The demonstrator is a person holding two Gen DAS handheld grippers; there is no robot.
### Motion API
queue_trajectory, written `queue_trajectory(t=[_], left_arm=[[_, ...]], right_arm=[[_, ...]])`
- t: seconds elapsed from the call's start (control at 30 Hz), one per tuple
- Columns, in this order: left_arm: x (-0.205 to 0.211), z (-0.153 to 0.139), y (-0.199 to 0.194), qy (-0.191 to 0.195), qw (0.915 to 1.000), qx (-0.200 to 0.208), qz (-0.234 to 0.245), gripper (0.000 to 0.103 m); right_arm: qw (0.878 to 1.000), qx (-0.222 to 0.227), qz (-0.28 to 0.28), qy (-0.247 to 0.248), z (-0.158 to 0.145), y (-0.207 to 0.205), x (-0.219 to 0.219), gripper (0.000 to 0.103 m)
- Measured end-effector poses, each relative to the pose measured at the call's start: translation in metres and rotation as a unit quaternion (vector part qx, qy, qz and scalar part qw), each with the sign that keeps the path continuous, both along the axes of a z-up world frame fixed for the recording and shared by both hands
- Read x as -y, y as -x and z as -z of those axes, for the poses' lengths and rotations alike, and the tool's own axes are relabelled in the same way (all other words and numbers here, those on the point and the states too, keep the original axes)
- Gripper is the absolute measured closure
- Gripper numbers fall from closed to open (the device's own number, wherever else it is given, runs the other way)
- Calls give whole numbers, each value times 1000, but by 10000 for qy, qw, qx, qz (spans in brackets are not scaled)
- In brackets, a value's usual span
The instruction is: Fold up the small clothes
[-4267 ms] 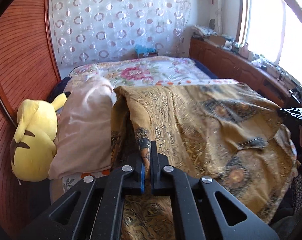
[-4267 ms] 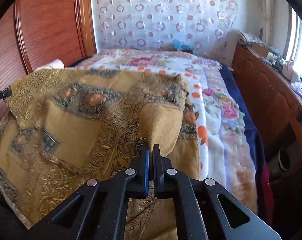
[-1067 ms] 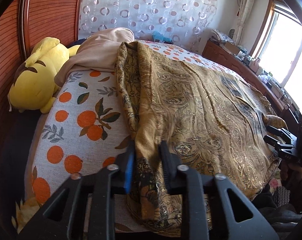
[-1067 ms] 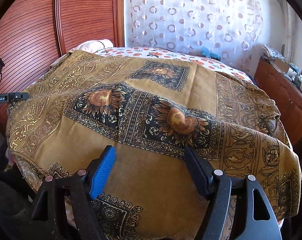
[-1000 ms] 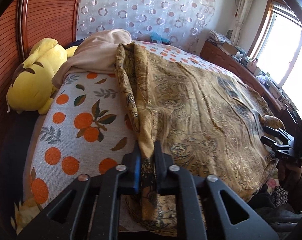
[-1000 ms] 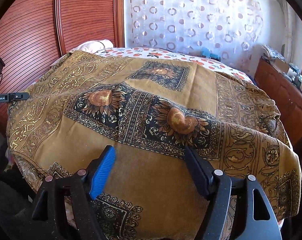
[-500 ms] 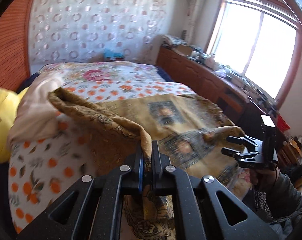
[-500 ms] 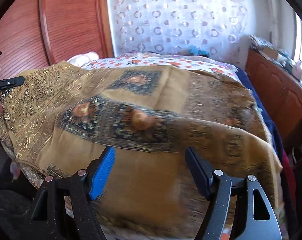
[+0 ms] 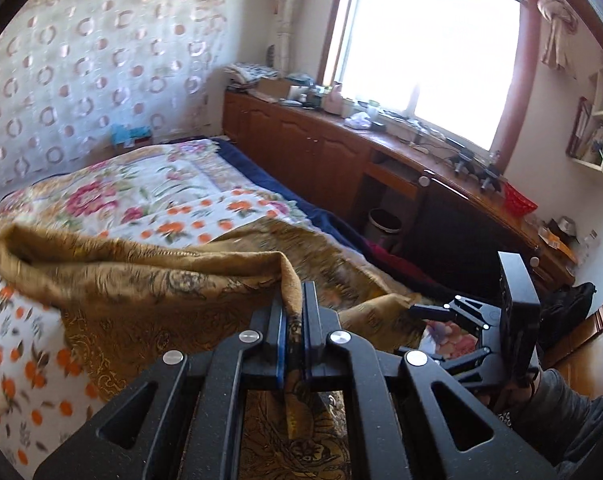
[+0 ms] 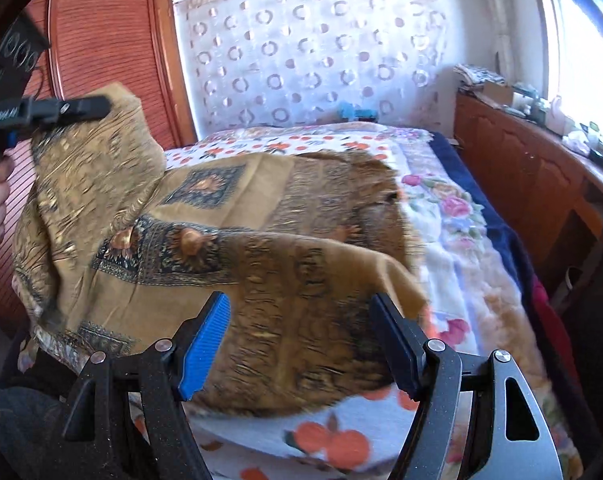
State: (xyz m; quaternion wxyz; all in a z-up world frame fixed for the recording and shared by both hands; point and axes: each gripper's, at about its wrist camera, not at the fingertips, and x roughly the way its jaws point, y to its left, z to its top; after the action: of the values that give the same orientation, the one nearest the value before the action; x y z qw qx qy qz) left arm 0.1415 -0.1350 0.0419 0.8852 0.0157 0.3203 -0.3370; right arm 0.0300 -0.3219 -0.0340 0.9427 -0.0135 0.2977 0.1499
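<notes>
Bedroom, bed (image 10: 453, 216) with orange-print sheet: first fold in hand.
Left gripper (image 9: 292, 322) jaws pinch the gold patterned scarf (image 10: 229, 240) edge, raised over the near left; right gripper (image 10: 301, 344) jaws spread, empty. Next, probably: lay the raised edge across, rightward.

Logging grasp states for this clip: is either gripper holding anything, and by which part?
The left gripper is shut on the golden-brown patterned cloth, pinching a bunched edge and lifting it off the bed. The right gripper is open and holds nothing.
</notes>
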Motion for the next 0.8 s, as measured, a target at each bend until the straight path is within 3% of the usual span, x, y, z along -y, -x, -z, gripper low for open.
queue_trajectory(t=[0.13, 0.33, 0.4, 0.43, 0.47, 0.53, 0.6, 0.63, 0.8], left_arm=[[29, 0, -3, -133, 9997, 14, 221, 96], [43, 28, -16, -293, 9983, -446, 252, 96], [45, 34, -17, -404, 9976, -508, 260, 84], [48, 34, -17, -408, 9977, -484, 254, 69], [45, 33, -16, -382, 9981, -427, 229, 60], [42, 28, -17, -375, 9984, -353, 220, 59], [36, 24, -20, -342, 9988, -294, 170, 47], [31, 23, -23, -328, 9991, -239, 137, 35], [-2, 36, -46, -478, 9985, -172, -205, 30]], right_arm=[[9998, 56, 171, -51, -3, 8, 16, 29], [9992, 102, 381, -75, -5, 5, 31, 29], [9991, 110, 406, -103, -8, -1, 38, 29], [9990, 114, 413, -95, -9, -4, 40, 29], [9990, 111, 434, -81, -12, -8, 43, 29], [9989, 80, 460, -94, -18, -21, 46, 29], [9991, 62, 394, -133, -26, -33, 47, 29], [9992, 62, 368, -142, -30, -41, 45, 29], [9997, -154, 101, -149, -44, -101, 31, 32]])
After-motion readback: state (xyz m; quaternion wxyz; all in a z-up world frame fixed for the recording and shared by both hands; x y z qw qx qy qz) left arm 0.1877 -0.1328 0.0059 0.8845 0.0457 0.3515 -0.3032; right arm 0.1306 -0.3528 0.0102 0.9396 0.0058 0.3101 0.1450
